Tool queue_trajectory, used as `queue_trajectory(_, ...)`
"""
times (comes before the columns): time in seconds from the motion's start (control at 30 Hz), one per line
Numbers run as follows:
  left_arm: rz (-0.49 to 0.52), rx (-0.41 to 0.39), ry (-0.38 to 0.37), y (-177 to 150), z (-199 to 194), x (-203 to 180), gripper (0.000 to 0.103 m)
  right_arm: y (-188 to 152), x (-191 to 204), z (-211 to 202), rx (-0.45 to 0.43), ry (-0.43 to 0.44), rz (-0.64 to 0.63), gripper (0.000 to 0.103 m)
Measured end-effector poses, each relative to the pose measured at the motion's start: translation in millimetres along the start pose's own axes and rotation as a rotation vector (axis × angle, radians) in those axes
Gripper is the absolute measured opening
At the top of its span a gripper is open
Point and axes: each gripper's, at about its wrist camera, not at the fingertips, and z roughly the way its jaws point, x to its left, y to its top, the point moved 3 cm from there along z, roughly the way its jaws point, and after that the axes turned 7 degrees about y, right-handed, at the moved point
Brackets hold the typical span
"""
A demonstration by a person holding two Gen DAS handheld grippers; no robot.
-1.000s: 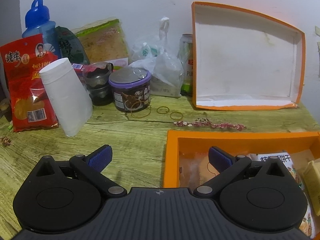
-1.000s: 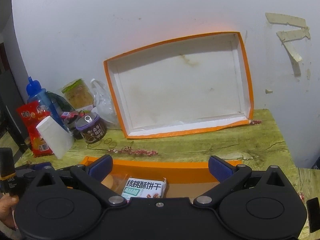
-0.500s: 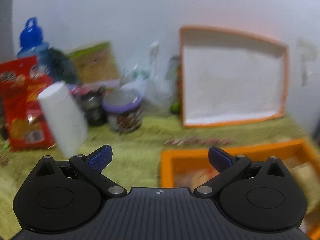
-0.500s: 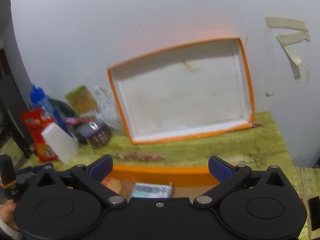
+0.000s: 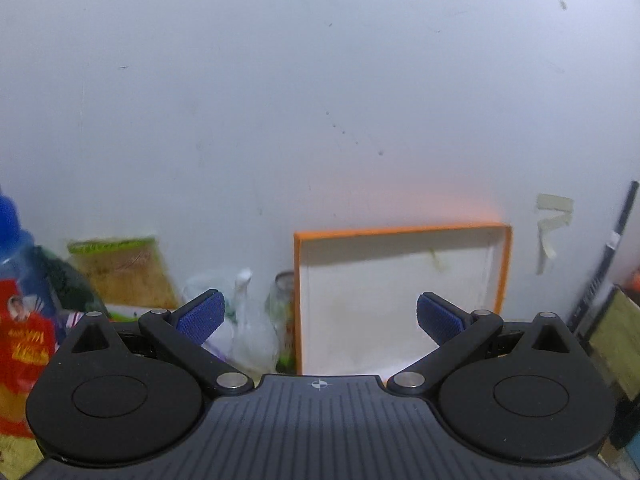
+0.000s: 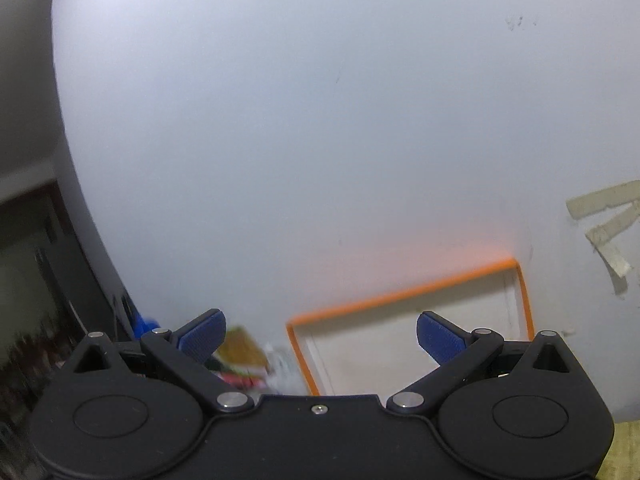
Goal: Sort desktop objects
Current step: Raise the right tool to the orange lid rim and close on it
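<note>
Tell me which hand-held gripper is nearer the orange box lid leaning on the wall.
Probably left. The left hand-held gripper faces the orange box lid, which looks larger there. From the right hand-held gripper, it sits lower and smaller; both are open and apart from it.

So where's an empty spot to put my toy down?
Hardly any tabletop shows now; both cameras point up at the wall. The white inside of the orange-rimmed lid leaning on the wall is bare. Left of it is crowded: plastic bag, can, red packet.
</note>
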Motion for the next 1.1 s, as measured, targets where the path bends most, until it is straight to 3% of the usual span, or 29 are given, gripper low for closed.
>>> queue_trajectory(0.13, -0.053, 0.062, 0.052, 12.5, 59.8, -2.4, 0.103, 8.8, -40.4, 33.4, 0.012, -0.022, 0.123, 0.103)
queue_trajectory(0.27, -0.162, 0.125, 0.050, 18.5, 113.3, 1.1, 0.103, 2.0, -100.8, 79.3, 0.059, -0.068, 0.306, 0.102)
queue_trajectory(0.47, -0.256, 0.174, 0.074, 28.0, 168.5, 0.5, 0.097, -3.6, -172.7, 138.5, 0.082, -0.115, 0.491, 0.095)
queue_trajectory(0.6, -0.322, 0.196, 0.079, 29.6, 191.9, 4.5, 0.086, -3.0, -196.9, 164.2, 0.068, -0.113, 0.557, 0.084)
queue_trajectory(0.67, -0.351, 0.195, 0.062, 29.3, 199.0, 6.3, 0.085, -4.5, -202.7, 176.5, 0.078, -0.104, 0.577, 0.071)
queue_trajectory(0.83, -0.375, 0.208, 0.049, 33.0, 207.3, 9.8, 0.066, -5.8, -220.7, 195.5, 0.066, -0.089, 0.636, 0.065)
queue_trajectory(1.1, -0.372, 0.218, 0.033, 30.7, 210.2, 11.4, 0.064, -21.9, -241.5, 201.9, 0.054, -0.039, 0.762, 0.063)
